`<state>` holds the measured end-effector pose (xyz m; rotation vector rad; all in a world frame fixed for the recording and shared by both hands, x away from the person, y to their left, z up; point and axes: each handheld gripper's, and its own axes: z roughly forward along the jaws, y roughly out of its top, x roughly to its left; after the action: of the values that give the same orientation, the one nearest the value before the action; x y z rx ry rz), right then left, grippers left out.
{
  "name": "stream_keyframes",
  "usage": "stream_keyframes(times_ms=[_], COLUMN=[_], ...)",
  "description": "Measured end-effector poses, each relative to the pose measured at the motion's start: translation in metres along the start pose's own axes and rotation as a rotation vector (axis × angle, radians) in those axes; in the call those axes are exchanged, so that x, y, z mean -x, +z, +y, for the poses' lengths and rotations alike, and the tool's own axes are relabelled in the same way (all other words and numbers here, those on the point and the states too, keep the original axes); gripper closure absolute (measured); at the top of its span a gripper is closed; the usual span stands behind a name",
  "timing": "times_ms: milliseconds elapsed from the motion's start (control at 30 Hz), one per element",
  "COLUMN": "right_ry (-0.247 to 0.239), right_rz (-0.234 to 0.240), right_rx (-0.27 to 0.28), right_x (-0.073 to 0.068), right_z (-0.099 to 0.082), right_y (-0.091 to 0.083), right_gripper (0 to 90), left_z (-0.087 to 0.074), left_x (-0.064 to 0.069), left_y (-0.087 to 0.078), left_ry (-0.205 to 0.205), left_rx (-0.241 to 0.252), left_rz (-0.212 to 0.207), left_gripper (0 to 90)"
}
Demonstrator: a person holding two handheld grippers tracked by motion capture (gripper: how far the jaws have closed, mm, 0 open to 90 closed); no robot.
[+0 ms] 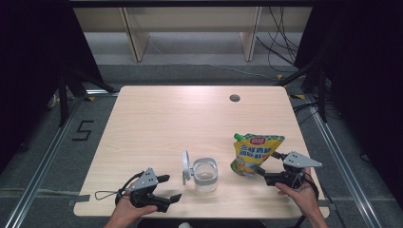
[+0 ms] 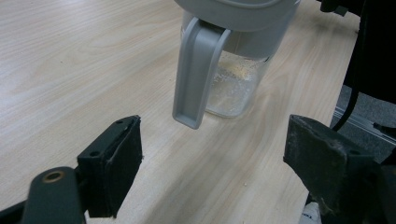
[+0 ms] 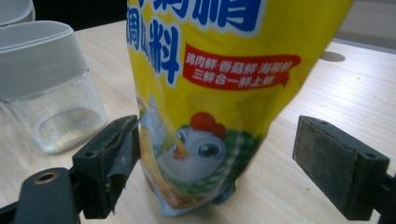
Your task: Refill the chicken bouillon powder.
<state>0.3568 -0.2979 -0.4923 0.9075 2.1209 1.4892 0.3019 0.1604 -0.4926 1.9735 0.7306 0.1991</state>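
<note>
High view, pale wood table (image 1: 157,118), grey floor, perhaps carpet, both tongs released near jar (image 1: 206,175), pouch (image 1: 254,153).

The left gripper (image 2: 212,163) has its two black jaws spread wide over the wooden worktop (image 2: 84,60). Ahead, between them but untouched, stands a clear jar (image 2: 233,84) with a grey top and a grey flap (image 2: 196,74) hanging down its front. The jar stands near the worktop's edge.
</note>
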Motion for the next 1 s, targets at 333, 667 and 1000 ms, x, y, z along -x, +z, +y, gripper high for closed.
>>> stream_keyframes(times_ms=[333, 667, 1000], right_ry=[-0.024, 0.016, 0.050], right_rz=[0.033, 0.085, -0.100], right_rx=[0.034, 0.021, -0.040], right_x=[0.004, 0.004, -0.026], right_z=[0.001, 0.003, 0.009], right_y=[0.013, 0.015, 0.008], right_gripper=[16.8, 28.2, 34.9], left_z=[-0.001, -0.001, -0.001], left_x=[0.001, -0.001, -0.001], left_y=[0.003, 0.003, 0.002], left_ry=[0.003, 0.033, 0.020], left_rx=[-0.010, -0.033, -0.011], left_rz=[-0.005, 0.003, 0.010], left_gripper=[19.1, 19.5, 20.2])
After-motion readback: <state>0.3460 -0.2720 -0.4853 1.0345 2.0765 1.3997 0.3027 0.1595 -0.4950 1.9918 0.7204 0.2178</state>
